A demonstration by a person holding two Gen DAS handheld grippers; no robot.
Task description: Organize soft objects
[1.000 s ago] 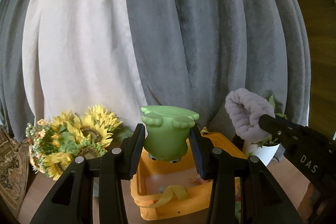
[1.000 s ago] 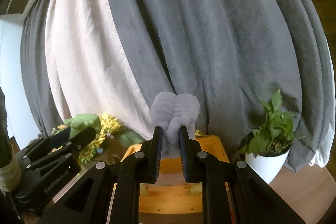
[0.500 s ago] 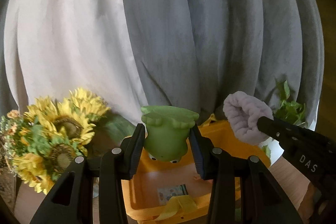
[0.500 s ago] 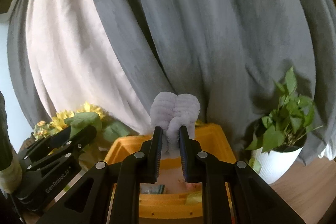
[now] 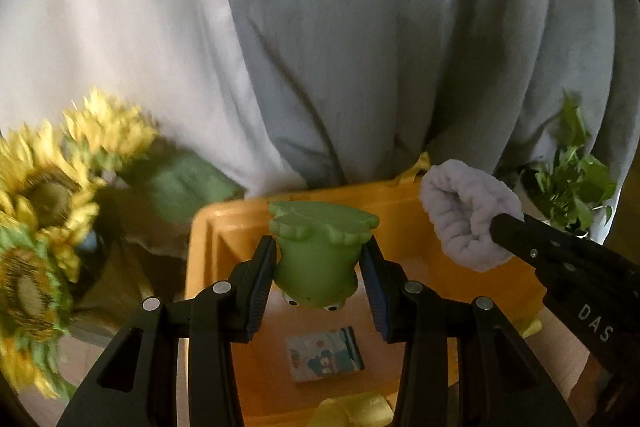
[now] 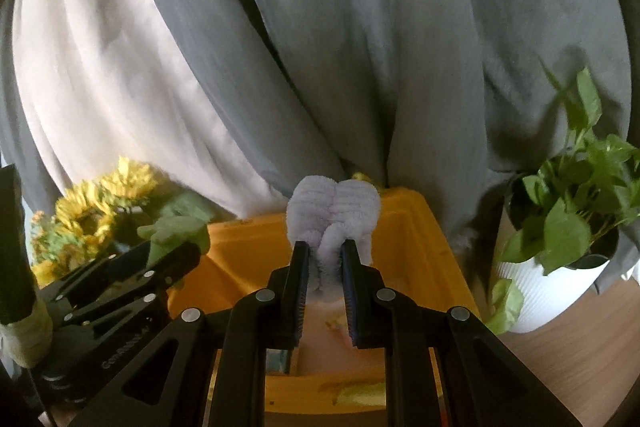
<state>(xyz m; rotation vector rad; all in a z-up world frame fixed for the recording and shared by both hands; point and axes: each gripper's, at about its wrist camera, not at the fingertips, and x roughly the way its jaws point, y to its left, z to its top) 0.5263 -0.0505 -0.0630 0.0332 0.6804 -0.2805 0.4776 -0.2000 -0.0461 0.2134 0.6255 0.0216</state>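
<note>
Clamping an upside-down green rubber frog (image 5: pixel 318 259) and a fluffy lilac scrunchie (image 6: pixel 334 217), both hand-held grippers risk colliding — crowding one orange plastic bin (image 5: pixel 208 239).

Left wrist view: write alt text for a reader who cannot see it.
The left gripper holds a green frog toy upside down above an orange bin. At right, the right gripper holds a lilac fluffy band; blurred sunflowers at left.

Left gripper (image 5: pixel 319 259) clamps upside-down green frog toy (image 5: pixel 318 255) over orange bin (image 5: pixel 208 247); sunflowers (image 5: pixel 44 211) blurred.
</note>
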